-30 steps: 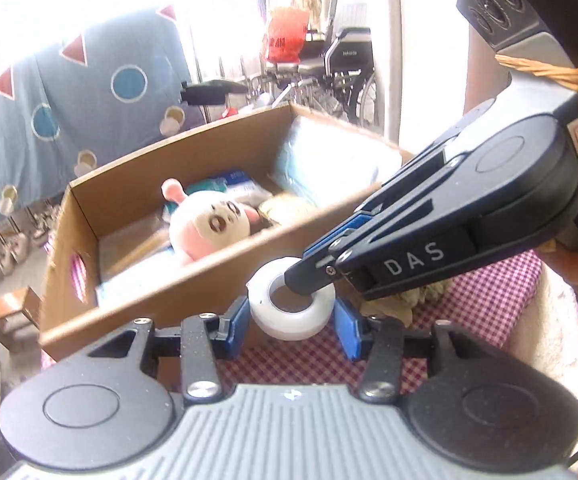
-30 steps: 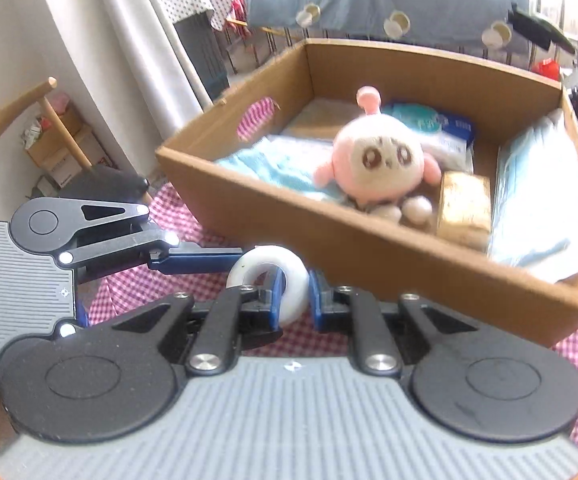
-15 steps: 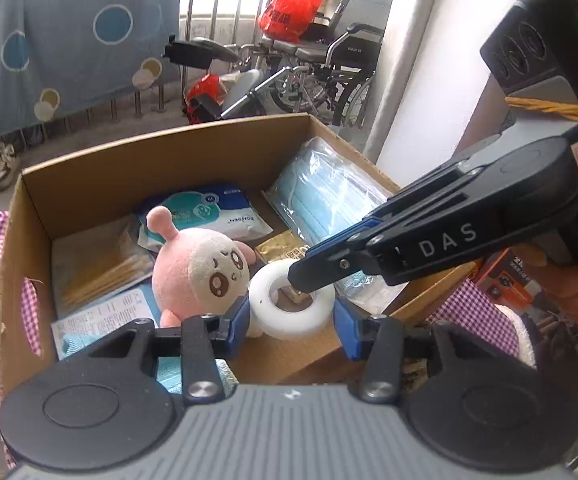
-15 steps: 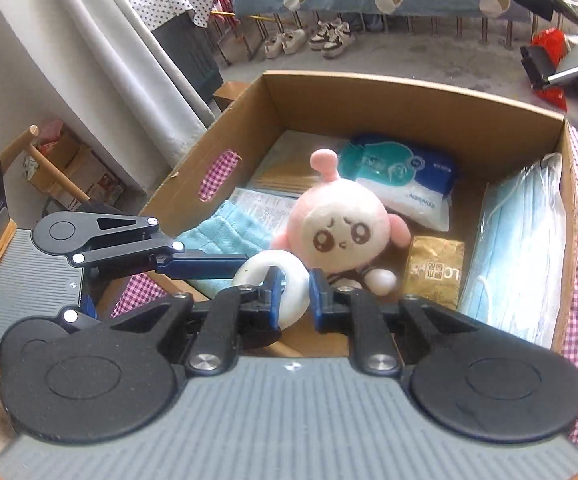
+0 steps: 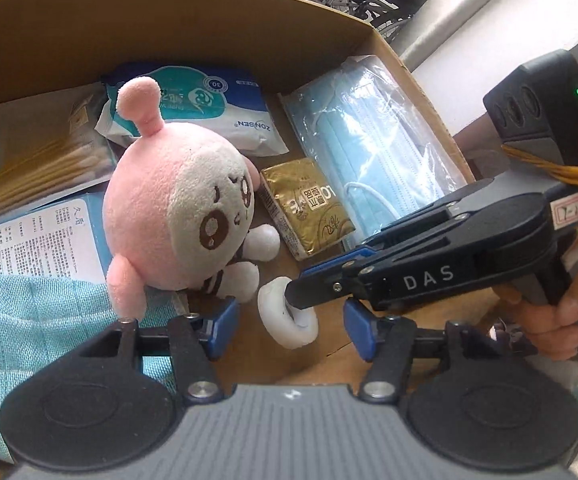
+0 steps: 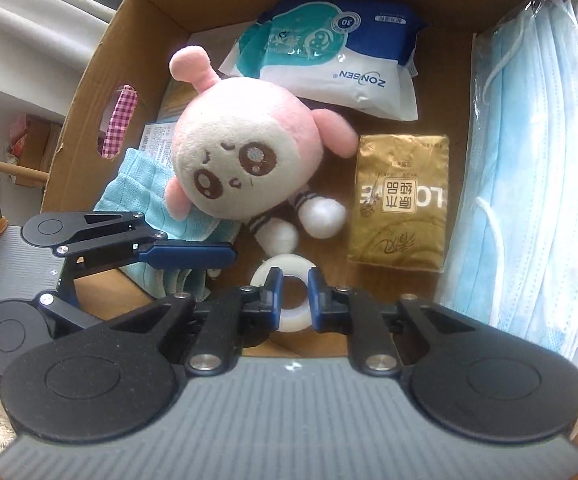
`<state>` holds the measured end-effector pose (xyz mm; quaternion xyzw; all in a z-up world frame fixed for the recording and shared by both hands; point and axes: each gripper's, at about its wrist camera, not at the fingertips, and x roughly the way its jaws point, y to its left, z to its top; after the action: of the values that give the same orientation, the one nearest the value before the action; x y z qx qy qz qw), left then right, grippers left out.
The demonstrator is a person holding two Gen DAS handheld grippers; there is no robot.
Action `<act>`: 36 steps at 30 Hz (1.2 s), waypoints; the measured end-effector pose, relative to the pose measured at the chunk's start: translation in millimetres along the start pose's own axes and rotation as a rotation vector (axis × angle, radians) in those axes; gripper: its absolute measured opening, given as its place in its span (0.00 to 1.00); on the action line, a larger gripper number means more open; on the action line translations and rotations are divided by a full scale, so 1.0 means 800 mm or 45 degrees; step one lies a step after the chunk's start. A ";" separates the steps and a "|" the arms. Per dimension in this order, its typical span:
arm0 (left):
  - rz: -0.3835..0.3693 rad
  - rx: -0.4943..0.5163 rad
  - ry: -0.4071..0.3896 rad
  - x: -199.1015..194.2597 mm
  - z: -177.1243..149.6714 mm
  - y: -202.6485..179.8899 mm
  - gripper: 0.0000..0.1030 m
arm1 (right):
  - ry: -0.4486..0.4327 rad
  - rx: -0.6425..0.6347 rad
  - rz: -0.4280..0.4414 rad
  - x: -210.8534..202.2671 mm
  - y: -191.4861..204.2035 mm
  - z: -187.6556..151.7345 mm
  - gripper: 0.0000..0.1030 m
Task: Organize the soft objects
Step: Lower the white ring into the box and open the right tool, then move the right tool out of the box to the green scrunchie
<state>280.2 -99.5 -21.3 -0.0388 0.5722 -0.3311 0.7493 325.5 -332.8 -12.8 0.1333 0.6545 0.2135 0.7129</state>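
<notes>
Now the white ring (image 6: 283, 276) is inside the box (image 5: 193, 20), low over its floor, just below the plush's (image 5: 177, 204) feet. Right tool (image 6: 293, 296) is clenched on the ring's rim, one finger through the hole. Left tool (image 5: 289, 326) is released: its jaws have just been opening, ring between them but pads clear of it on both sides. Rest placed off the plush: gold packet (image 5: 309, 208) just right of it, mask pack (image 5: 373, 140) further right along the box wall, wipes (image 5: 209, 108) above it, blue cloth (image 5: 29, 320) under its lower left, leaflet (image 5: 37, 240) at left.
</notes>
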 end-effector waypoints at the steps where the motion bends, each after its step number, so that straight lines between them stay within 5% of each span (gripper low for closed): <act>1: -0.013 -0.013 0.002 -0.003 0.001 0.001 0.61 | 0.009 0.006 -0.001 0.003 -0.001 0.002 0.12; 7: 0.009 -0.027 -0.037 -0.019 0.000 0.011 0.67 | 0.022 0.044 0.012 0.004 0.000 0.008 0.14; 15: 0.087 -0.005 -0.218 -0.064 -0.014 0.008 0.75 | 0.010 0.135 0.067 0.003 -0.002 0.013 0.20; 28: 0.173 -0.015 -0.636 -0.154 -0.087 -0.039 0.89 | -0.498 0.028 0.297 -0.143 0.041 -0.084 0.59; 36: 0.091 0.022 -0.778 -0.175 -0.147 -0.070 0.93 | -0.812 -0.159 0.156 -0.222 0.085 -0.196 0.85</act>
<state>133.3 -29.9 79.6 -0.1099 0.3186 -0.2824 0.8982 151.9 -372.9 158.0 0.1885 0.3748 0.2432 0.8745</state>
